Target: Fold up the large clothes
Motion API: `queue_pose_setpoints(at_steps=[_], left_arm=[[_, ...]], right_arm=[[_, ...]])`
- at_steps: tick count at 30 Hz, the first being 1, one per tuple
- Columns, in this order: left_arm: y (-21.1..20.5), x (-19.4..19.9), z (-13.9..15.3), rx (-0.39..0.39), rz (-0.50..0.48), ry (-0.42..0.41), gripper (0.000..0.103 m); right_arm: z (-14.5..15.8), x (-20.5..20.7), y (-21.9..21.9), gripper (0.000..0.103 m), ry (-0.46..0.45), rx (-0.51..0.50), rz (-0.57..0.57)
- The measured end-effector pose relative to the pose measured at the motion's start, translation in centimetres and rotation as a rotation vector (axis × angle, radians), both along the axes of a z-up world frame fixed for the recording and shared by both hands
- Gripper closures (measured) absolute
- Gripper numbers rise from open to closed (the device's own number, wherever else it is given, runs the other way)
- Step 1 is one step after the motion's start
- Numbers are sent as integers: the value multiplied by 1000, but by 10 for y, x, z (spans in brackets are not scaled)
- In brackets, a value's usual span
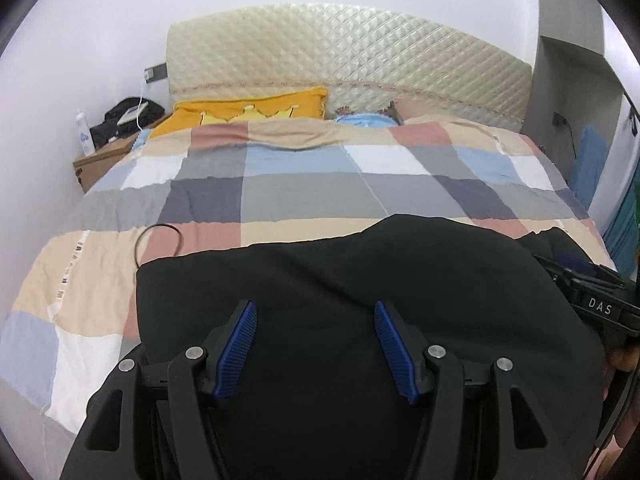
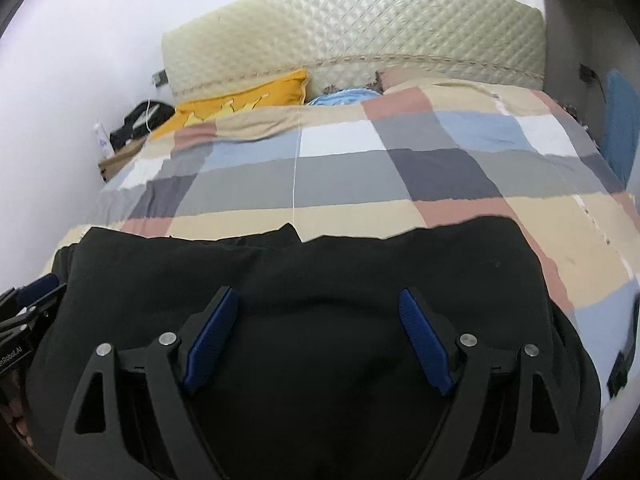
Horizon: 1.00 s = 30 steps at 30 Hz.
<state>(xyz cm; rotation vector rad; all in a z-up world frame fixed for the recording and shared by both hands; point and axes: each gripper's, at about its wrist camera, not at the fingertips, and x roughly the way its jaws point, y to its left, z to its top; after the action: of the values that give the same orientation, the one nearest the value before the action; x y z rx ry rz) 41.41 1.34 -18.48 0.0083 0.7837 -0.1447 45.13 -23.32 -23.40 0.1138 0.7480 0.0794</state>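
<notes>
lying crosswise on checked quilt [image 1: 304, 196], black garment [image 1: 360, 280], flat

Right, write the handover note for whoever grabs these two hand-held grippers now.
Left hand-held gripper: open, holding nothing, poised over the black garment.
Right hand-held gripper: open, holding nothing, over the same garment, beside the left one.
The garment lies at the near end of the checked quilt, its far edge fairly straight; a thin cord loop sticks out at its left corner.
Done: garment laid out on the bed; whether any fold is already made, I cannot tell.
Left: grip the edges and fold it down to a compact stack.
</notes>
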Motion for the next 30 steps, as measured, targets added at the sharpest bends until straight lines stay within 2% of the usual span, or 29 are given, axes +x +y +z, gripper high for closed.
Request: queue_pose_setpoints(at_steps=[5, 13, 17, 21, 23, 27, 30], left_arm=[[20, 28, -14, -80, 6, 27, 40], [27, 51, -31, -106, 30, 59, 39], [25, 45, -30, -93, 26, 46, 39], [21, 33, -23, -51, 32, 17, 39], [24, 27, -18, -45, 38, 6, 39], [48, 17, -10, -125, 42, -9, 39], [62, 10, -9, -96, 61, -26, 39]], right_arm=[[-14, 29, 11, 20, 25, -14, 12], [-29, 69, 21, 19, 58, -14, 34], [-31, 61, 21, 19, 50, -12, 38], [-26, 47, 10, 19, 29, 48, 58], [-20, 37, 6, 19, 14, 48, 77], [-8, 20, -8, 19, -29, 46, 103], [-5, 13, -17, 19, -32, -5, 94]])
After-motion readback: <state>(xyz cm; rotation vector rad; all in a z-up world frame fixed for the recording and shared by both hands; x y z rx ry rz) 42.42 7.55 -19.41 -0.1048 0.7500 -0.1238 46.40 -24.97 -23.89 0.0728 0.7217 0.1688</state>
